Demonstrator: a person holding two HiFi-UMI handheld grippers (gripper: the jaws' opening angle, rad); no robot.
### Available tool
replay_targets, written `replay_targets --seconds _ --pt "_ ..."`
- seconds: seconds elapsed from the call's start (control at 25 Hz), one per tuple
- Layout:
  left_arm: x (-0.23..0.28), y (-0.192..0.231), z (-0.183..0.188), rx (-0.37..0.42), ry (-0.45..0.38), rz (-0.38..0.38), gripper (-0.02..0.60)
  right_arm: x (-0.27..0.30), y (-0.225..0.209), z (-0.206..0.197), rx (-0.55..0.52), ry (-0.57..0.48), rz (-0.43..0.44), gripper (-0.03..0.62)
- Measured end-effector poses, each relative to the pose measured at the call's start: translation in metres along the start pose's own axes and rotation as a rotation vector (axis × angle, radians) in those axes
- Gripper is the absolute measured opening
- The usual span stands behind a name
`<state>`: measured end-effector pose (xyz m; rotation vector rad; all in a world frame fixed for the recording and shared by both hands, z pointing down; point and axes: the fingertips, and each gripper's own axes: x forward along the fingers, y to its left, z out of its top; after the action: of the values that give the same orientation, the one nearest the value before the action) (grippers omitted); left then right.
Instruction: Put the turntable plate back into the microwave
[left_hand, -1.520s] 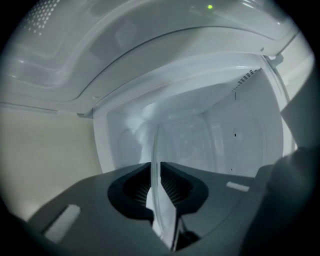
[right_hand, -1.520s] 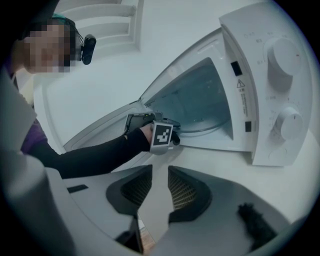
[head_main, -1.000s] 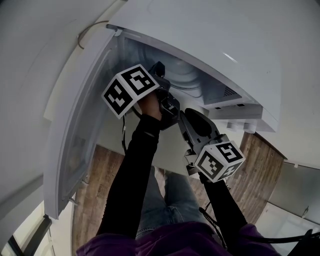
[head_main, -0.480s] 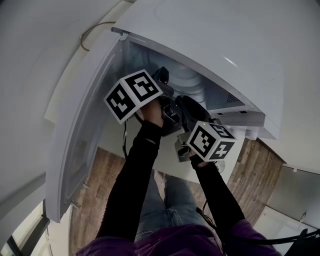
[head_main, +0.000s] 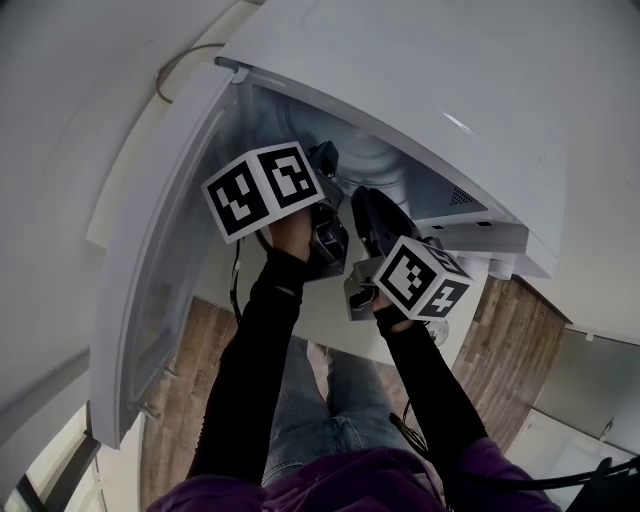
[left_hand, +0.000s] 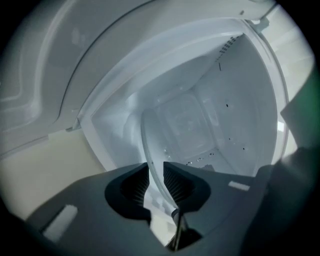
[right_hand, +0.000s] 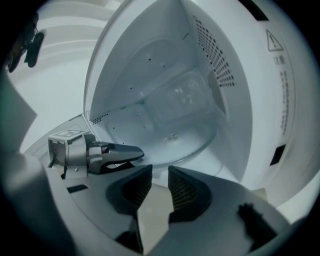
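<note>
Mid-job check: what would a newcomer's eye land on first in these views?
The open microwave fills every view, its door swung out at the head view's left. The glass plate sits inside, its rim between the jaws of the left gripper, which have just been opening. The right gripper hangs open and empty at the microwave's mouth.

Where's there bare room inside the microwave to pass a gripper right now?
Free: the bare cavity floor front right, between turntable plate and perforated wall. Crowded: front left, where the left gripper, jaws just opening around the plate's rim, sits by the door.
</note>
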<state>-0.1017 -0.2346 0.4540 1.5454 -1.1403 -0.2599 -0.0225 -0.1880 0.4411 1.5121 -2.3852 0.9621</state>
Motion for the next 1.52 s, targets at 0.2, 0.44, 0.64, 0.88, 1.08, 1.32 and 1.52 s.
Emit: replay_targets --seconds 0.2,0.44,0.64,0.88,1.08,1.32,1.52 --pt "-0.002 -0.004 -0.011 0.109 0.114 -0.02 0.092 -0.003 -0.006 0.002 0.014 -0.031 -0.027 0.104" --pt "-0.002 -0.007 -0.02 0.249 0.187 0.026 0.126 -0.004 -0.01 0.004 0.005 -0.056 -0.056 0.104" --pt "-0.002 -0.006 -0.027 0.298 0.276 0.052 0.151 -0.005 -0.013 0.007 0.004 -0.067 -0.069 0.104" --pt "-0.003 -0.008 -0.033 0.319 0.339 0.051 0.156 -0.006 -0.015 0.007 -0.013 -0.075 -0.081 0.104" --pt "-0.004 -0.009 -0.033 0.345 0.292 0.054 0.163 -0.007 -0.016 0.008 -0.027 -0.084 -0.094 0.104" --pt "-0.01 -0.008 -0.038 0.358 0.338 0.007 0.164 -0.007 -0.018 0.013 -0.019 -0.113 -0.109 0.104" --pt "-0.01 -0.01 -0.047 0.373 0.358 -0.01 0.184 -0.01 -0.014 0.012 -0.109 -0.111 -0.104 0.104"
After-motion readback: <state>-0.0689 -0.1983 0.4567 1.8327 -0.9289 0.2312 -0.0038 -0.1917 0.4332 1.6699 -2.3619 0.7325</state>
